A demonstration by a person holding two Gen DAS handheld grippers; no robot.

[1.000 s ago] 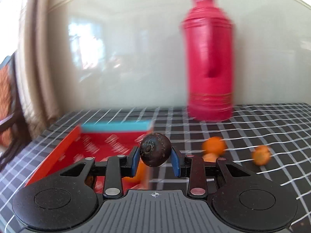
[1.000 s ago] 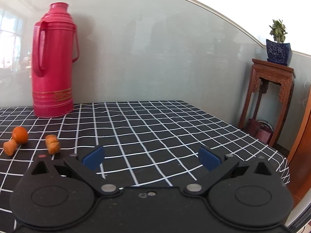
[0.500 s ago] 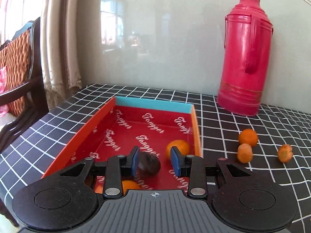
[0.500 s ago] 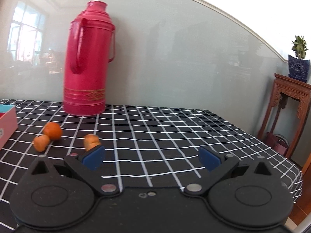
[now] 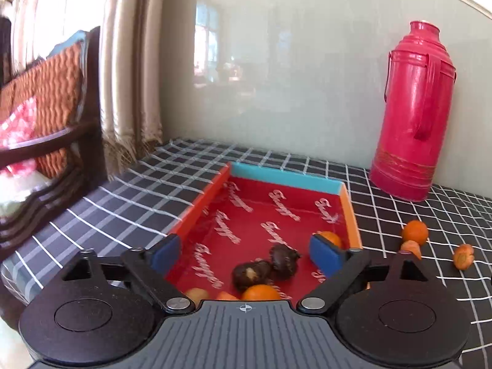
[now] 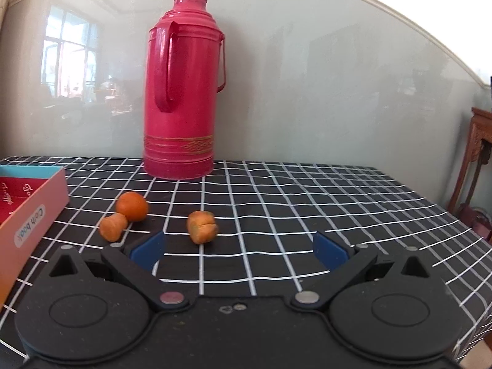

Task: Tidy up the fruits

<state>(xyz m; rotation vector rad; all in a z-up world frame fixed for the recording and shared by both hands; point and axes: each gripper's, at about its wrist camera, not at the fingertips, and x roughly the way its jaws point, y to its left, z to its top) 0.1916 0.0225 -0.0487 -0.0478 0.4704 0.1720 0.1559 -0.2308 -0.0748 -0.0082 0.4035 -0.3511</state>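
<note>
A red box (image 5: 200, 207) with a blue far wall lies on the checked tablecloth. Inside it are two dark brown fruits (image 5: 250, 273) (image 5: 283, 256) and several orange fruits (image 5: 260, 292). My left gripper (image 5: 246, 250) is open and empty above the box's near part. Three orange fruits lie on the cloth right of the box: a round one (image 6: 132, 206), a small one (image 6: 113, 227) and a split one (image 6: 201, 226). My right gripper (image 6: 240, 250) is open and empty, just short of the split fruit. The box's corner also shows in the right wrist view (image 6: 30, 206).
A tall red thermos (image 6: 183, 92) stands at the back of the table against a pale glossy wall. A wooden chair with an orange cushion (image 5: 46, 98) and curtains stand left of the table. A carved wooden stand (image 6: 479, 141) is off the table's right edge.
My left gripper carried a dark fruit over the box, opened and let it go; it now lies in the box. My right gripper swung left toward the loose oranges.
</note>
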